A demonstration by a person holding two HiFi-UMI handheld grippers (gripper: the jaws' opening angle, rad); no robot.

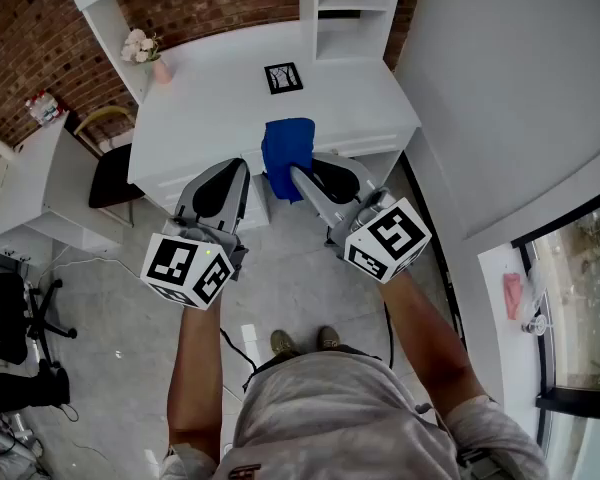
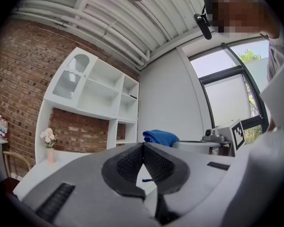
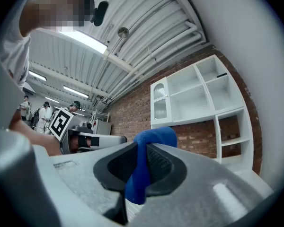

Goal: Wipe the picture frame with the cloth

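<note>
head view: nearest the lens, at the bottom of the frame, are the person's shirt and two bare forearms reaching up the picture to the marker cubes. the left gripper point(image 1: 243, 166), left of centre, has its jaws pressed together on nothing. the right gripper point(image 1: 294, 174), just right of centre, pinches a blue cloth point(image 1: 286, 146) that bunches above its tips. the picture frame point(image 1: 283, 77) sits in the upper middle on the white desk point(image 1: 210, 108), well apart from both grippers, and nothing touches it. a vase of flowers point(image 1: 160, 68) stands at the desk's upper left corner.

by my reading the cloth is in hand but wiping has not begun. the next move calls for carrying the cloth up the picture and lowering it onto the frame, perhaps with the free left gripper steadying the frame.

left gripper view: the two dark pads meet at centre with no gap and nothing between them. the cloth peeks up just behind them, and the other gripper's cube shows at right. the frame is not in sight here.

right gripper view: the pads clamp a fold of cloth, which bulges above and hangs below them. a white shelf unit point(image 3: 203, 93) fills the right. again no frame.

hard to make out: whether the frame lies flat or leans, what it shows, and whether the cloth is over the desk's edge or short of it.
</note>
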